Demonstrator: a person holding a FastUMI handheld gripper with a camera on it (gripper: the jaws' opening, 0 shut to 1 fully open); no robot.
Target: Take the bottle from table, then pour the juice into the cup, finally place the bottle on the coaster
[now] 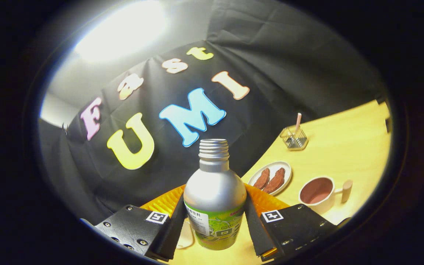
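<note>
Bottle (214,195) upright, open neck up, clamped in gripper (215,224).
Both fingers press its sides; its base is cut off. Cup (317,191) stands apart on table (348,147).

The single camera rides on the gripper (215,224) and looks forward along its two fingers, tilted so the table (344,147) slopes across the view. It sits very close to the bottle (215,195) held between the fingers; the booth wall lies beyond.
</note>
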